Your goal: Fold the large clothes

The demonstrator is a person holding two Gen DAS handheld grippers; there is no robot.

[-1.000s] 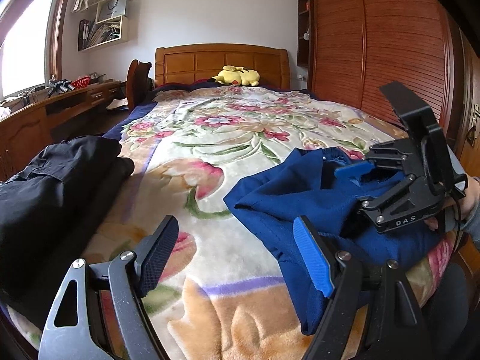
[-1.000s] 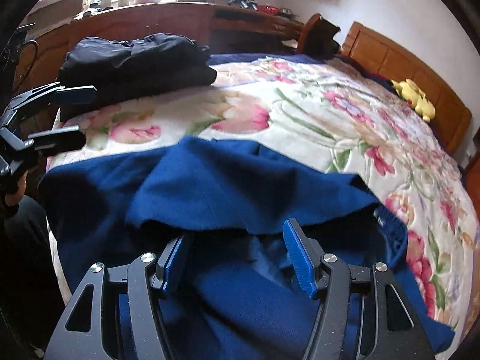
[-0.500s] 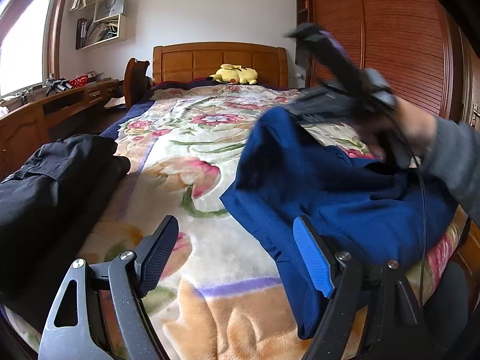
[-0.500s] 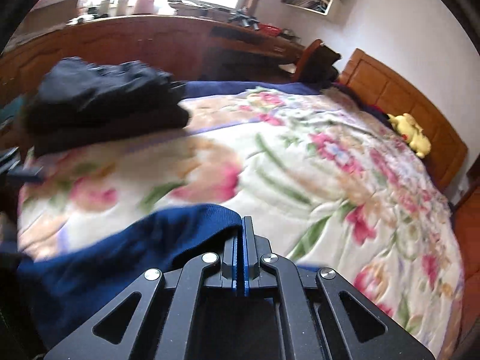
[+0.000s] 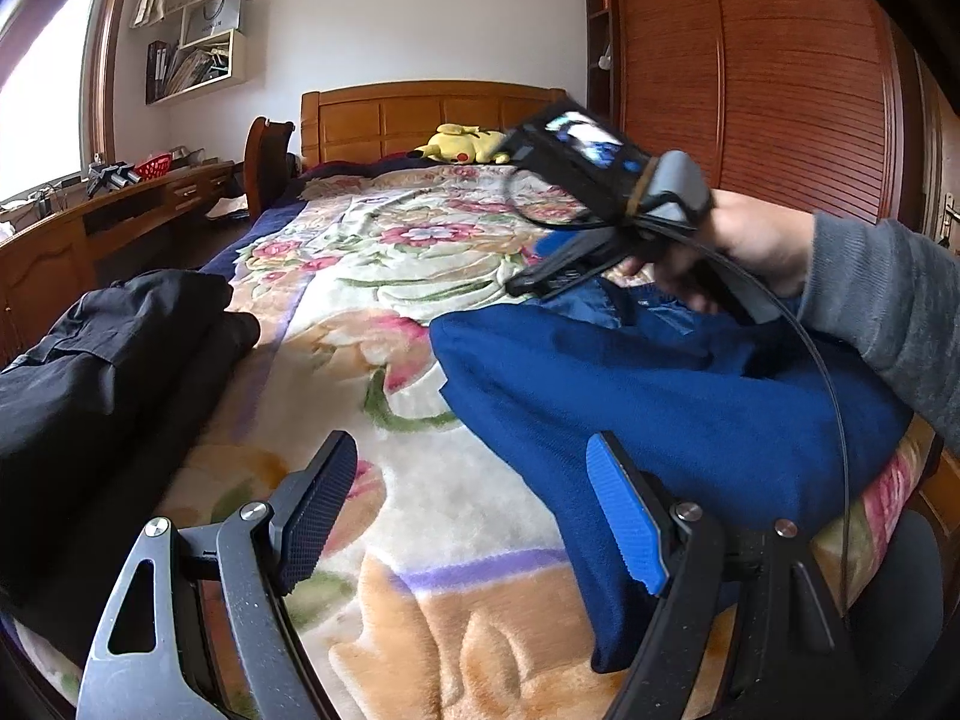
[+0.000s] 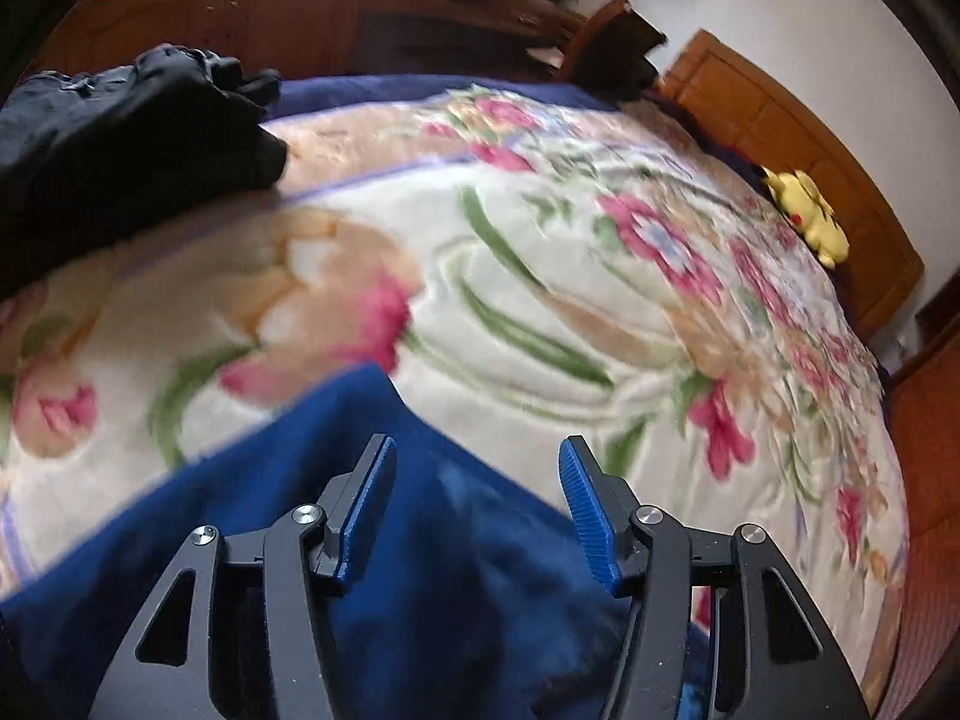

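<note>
A dark blue garment (image 5: pixel 660 396) lies folded over itself on the near right part of the bed. My left gripper (image 5: pixel 471 444) hangs open just above the bedspread, its right finger beside the garment's edge, nothing between its pads. A hand in a grey sleeve holds my right gripper (image 5: pixel 540 282) above the garment's far side. In the right wrist view my right gripper (image 6: pixel 474 450) has its jaws opening; the blue cloth (image 6: pixel 300 510) lies below the gap and the pads do not press on it.
A folded black garment (image 5: pixel 102 372) sits at the bed's left edge, also seen as the black garment (image 6: pixel 120 138). The floral blanket (image 5: pixel 420 252) covers the bed. A yellow plush toy (image 5: pixel 462 144) lies by the headboard. A wooden desk (image 5: pixel 72 228) runs along the left, a wardrobe (image 5: pixel 750 90) on the right.
My right gripper shut on a fold of the blue garment, carried it up and across, then opened and let the cloth drop. The left gripper stayed still and open.
</note>
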